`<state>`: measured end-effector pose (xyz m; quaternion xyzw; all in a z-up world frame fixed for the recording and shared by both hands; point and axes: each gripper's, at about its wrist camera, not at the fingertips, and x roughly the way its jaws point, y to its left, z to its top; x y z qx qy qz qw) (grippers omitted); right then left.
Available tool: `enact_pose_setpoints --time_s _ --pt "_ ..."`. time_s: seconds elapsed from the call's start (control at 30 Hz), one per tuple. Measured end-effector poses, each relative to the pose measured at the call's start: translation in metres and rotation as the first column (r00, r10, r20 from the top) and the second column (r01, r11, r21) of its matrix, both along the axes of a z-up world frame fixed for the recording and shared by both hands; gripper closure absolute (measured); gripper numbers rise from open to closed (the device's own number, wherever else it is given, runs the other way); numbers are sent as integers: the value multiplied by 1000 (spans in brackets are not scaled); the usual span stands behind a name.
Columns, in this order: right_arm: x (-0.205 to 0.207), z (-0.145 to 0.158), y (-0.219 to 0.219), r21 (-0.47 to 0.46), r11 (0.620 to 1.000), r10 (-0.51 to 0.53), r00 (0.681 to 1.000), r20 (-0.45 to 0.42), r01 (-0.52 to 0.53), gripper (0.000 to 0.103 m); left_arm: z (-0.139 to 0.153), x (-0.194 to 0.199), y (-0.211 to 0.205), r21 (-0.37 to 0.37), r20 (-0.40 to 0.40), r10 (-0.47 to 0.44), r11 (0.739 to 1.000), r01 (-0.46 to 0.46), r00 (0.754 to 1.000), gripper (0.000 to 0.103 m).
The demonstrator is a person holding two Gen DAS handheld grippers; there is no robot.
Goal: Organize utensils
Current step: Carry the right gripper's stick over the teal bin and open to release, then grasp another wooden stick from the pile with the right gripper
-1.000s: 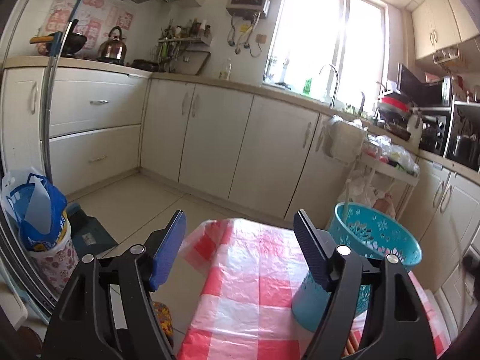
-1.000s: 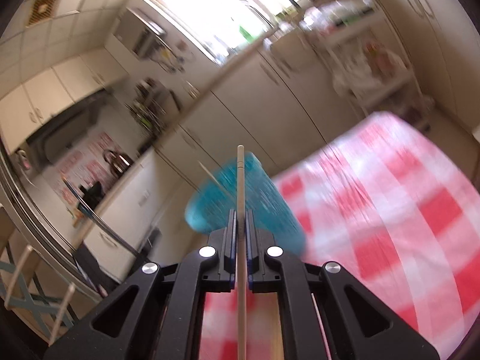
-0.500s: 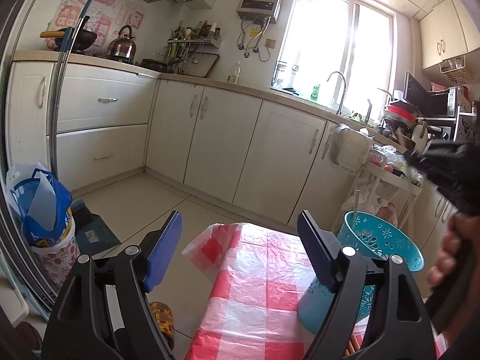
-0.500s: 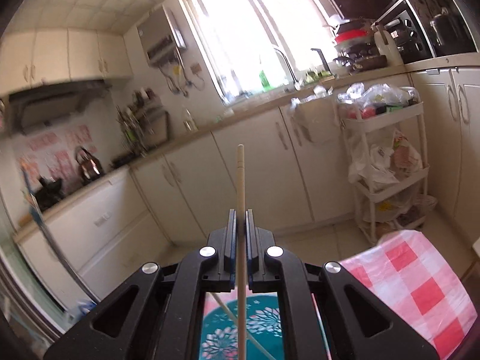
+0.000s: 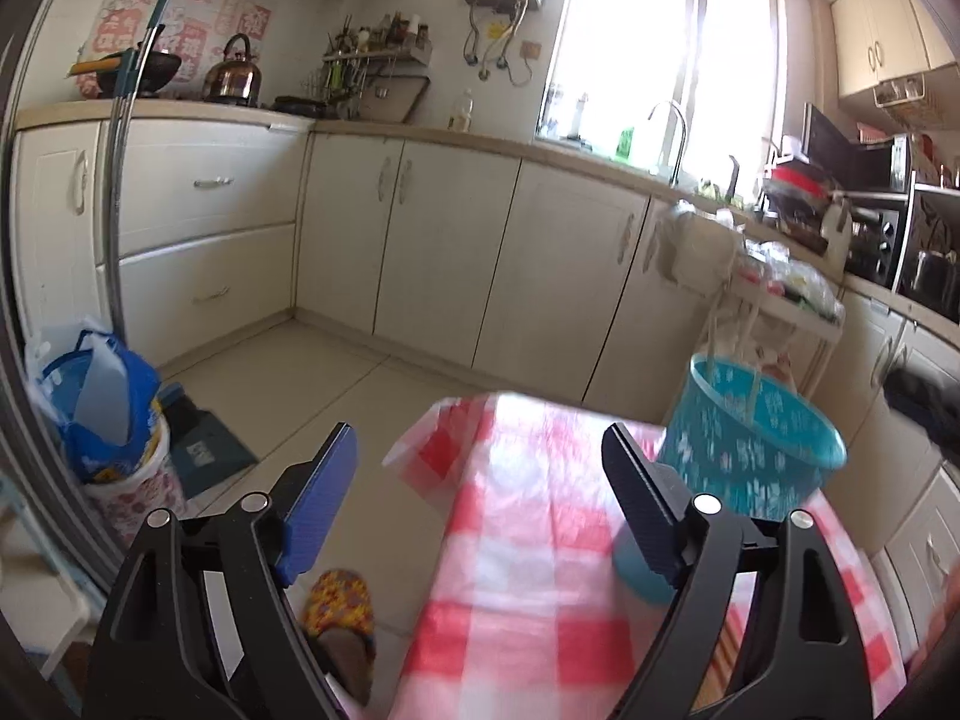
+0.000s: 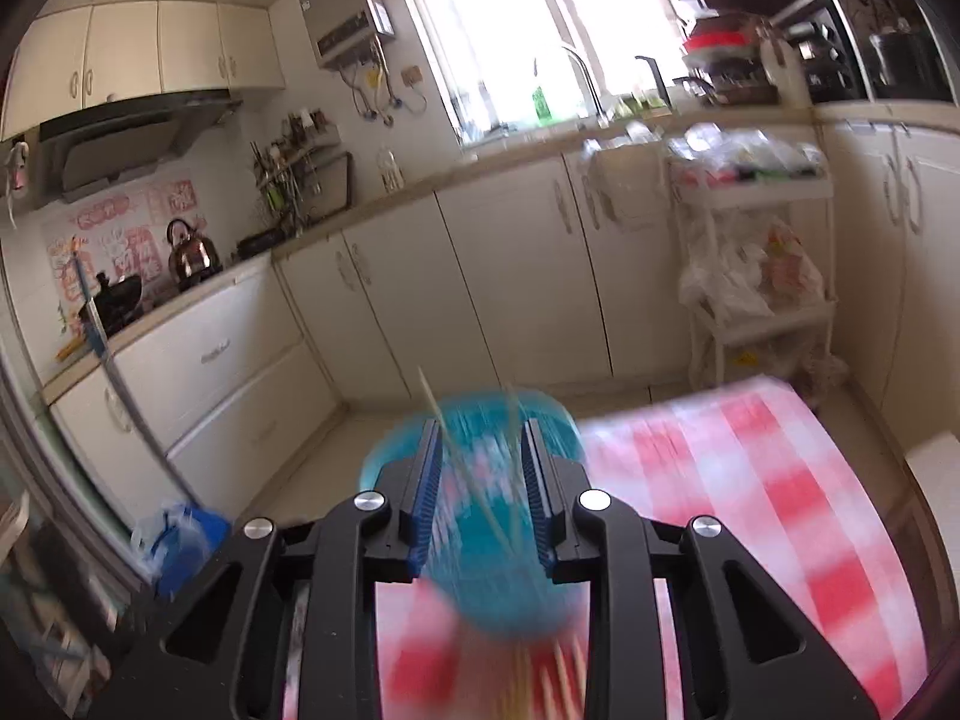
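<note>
1. Released a moment ago, the chopstick point(image 6: 433, 402) that the right gripper point(image 6: 480, 498) had pinched upright between its pads now stands loose in the teal holder point(image 6: 474, 516); the jaws are opening, with the thin sticks passing between them but pressed by neither pad.
2. From the left wrist camera, the teal holder point(image 5: 750, 450) stands on the red-and-white checked tablecloth point(image 5: 528, 540) with two pale sticks poking above its rim, leaning a little.
3. More chopsticks point(image 6: 552, 684) lie flat on the cloth just below the holder (blurred, so their number cannot be told), long axes running roughly along the right gripper's pointing line, towards the camera.
4. Judged from that, the right hand is the nearer one to the remaining sticks; it would have to dip and draw back to take the next.
5. Left gripper point(image 5: 480, 504) hangs wide open over the near edge of the table, empty, with the holder just beside its right-hand finger.
6. Beyond, cream kitchen cabinets point(image 5: 444, 252) and a bright window point(image 5: 672, 54).
</note>
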<state>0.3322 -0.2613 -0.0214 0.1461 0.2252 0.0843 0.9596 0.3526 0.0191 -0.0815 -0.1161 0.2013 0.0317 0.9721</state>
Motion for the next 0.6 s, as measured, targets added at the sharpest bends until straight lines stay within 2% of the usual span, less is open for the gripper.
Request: enact_pose_setpoints --time_s 0.1,0.13,0.23,0.37,0.6 --pt "-37 -42 -12 -37 999 26 988 -152 -32 77 -11 -21 4 -9 -67 -21 1000 20 998 22" --pt "-48 -64 -15 -50 998 36 974 -222 -49 78 -15 -27 4 -9 -85 -28 1000 28 996 22" --pt "-53 -102 -15 -79 993 50 936 -348 -83 79 -29 -47 -2 -6 -158 -62 998 62 986 22" --pt "-41 -129 -5 -105 985 79 902 -424 -135 79 -41 -67 -19 -4 -223 -111 994 113 969 22" --pt "-24 -149 5 -167 972 76 889 -452 -168 83 -57 -76 -62 -10 -328 -212 975 221 921 22"
